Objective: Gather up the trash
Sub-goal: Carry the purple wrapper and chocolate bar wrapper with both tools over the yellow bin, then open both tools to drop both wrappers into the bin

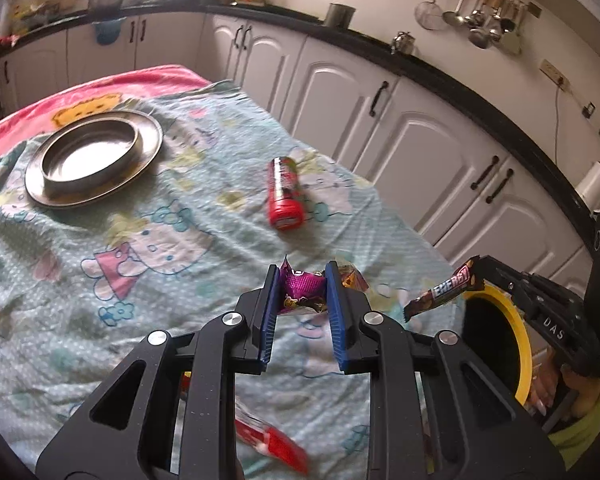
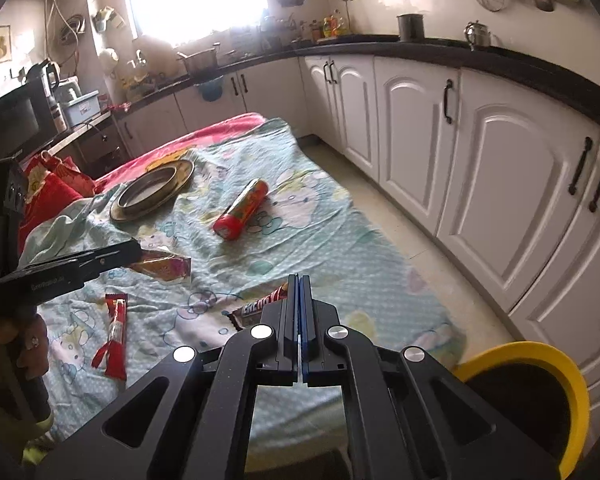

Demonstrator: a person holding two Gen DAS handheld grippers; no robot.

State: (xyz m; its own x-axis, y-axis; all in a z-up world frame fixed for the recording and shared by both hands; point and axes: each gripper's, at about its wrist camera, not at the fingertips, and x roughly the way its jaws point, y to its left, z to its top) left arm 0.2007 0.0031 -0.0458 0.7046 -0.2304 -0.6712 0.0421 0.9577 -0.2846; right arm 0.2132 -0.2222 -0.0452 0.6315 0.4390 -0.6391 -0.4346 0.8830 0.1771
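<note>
My left gripper (image 1: 303, 276) is shut on a crumpled purple and yellow snack wrapper (image 1: 303, 289), held above the patterned cloth (image 1: 140, 240). In the right wrist view that same wrapper (image 2: 166, 268) shows at the left gripper's tip. My right gripper (image 2: 299, 280) is shut on a brown chocolate bar wrapper (image 2: 256, 307); the left wrist view shows this bar wrapper (image 1: 444, 292) close to the yellow-rimmed bin (image 1: 518, 344). A red tube can (image 2: 242, 210) lies on its side mid-cloth. A red wrapper (image 2: 114, 330) lies flat near the front left.
A steel plate (image 1: 94, 156) sits at the far left of the cloth, next to a pink blanket (image 2: 204, 130). White cabinets (image 2: 480, 168) under a black counter run along the right. The bin (image 2: 540, 396) stands at the bed's front right corner. A person's hand (image 2: 18, 340) holds the left gripper.
</note>
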